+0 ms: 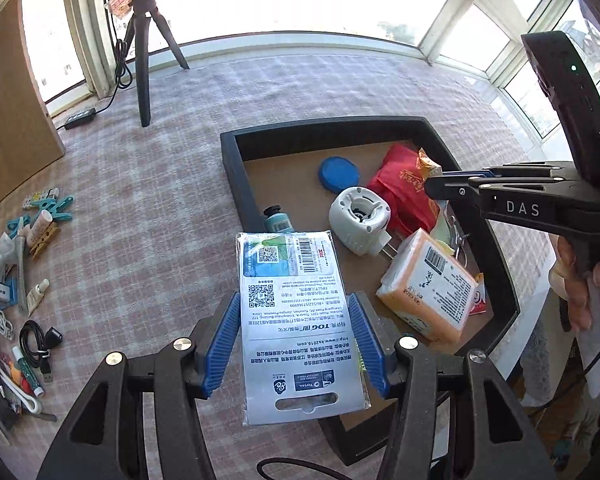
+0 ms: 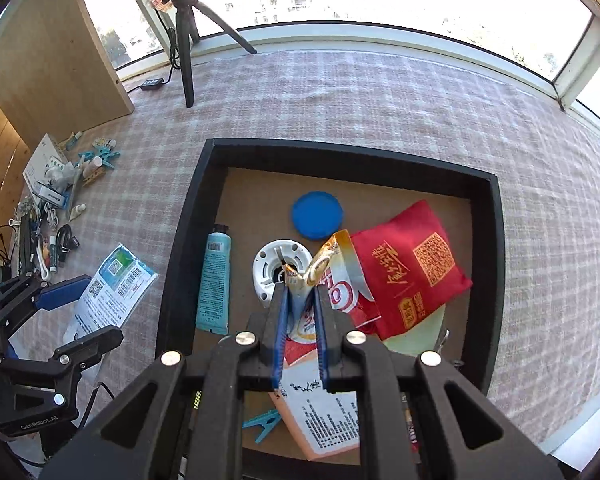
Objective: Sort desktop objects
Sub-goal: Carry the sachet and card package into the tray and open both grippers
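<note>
Right wrist view only, teal clothespin (image 2: 262, 422), right hand-held gripper (image 2: 300, 300) clamping sachet (image 2: 320, 268)

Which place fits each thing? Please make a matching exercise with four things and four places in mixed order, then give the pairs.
Things:
1. silver flat package
2. blue round lid
3. teal tube
4. crumpled snack wrapper

Places:
A. between the right gripper fingers
B. flat on the tray floor, towards its far wall
C. between the left gripper fingers
D. along the tray's left wall

Pairs: 1-C, 2-B, 3-D, 4-A
</note>
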Motion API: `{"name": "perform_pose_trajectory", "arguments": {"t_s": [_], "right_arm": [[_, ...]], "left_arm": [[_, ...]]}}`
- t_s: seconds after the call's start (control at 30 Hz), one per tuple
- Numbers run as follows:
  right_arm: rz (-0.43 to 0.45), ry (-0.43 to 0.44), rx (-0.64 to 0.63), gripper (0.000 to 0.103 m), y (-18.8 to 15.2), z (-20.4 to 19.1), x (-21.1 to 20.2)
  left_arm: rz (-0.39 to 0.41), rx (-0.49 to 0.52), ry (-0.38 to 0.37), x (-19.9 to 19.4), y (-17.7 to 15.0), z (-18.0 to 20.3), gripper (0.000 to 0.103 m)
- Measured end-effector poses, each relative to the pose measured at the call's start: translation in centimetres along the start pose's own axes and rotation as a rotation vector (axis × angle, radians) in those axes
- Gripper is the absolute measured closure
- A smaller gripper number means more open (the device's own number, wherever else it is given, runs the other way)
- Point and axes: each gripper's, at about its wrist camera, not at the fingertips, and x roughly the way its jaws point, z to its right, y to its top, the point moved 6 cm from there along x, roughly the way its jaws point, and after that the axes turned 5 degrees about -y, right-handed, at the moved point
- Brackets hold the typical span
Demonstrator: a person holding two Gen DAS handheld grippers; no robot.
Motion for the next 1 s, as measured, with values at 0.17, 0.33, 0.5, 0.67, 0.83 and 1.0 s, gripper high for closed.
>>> {"name": "perform_pose_trajectory", "arguments": {"t_s": [0.17,0.33,0.5,0.67,0.83,1.0], "right_arm": [[-0.001,-0.039,0.079,0.090,-1.7,3.8,-0.4],[-0.002,-0.061,0.070,0.087,-2.4,4.5,-0.4],[0.061,-0.090,0.081,0.074,-1.4,3.5,-1.2],[0.078,-0.076,0.050,0.074,-0.1,1.3,-1.3],[0.074,-0.034,0.000,0.074,0.8,-2.7,-0.8],[0.077,0.027,-0.059,0.073,1.7,-7.8,-0.8]], "left_arm": [[-0.007,0.070,-0.024,1.5,1.3,4.2,0.050],[-0.031,0.095,-0.021,2.8,1.5,6.0,0.041],[-0.008,0.081,0.009,2.0,1.2,5.2,0.041],[0.028,0.053,0.031,-0.1,1.2,2.8,0.043],[0.053,-0.012,0.065,-2.5,0.7,-1.7,0.043],[0.084,-0.106,0.118,-5.2,-0.9,-8.0,0.043]]}}
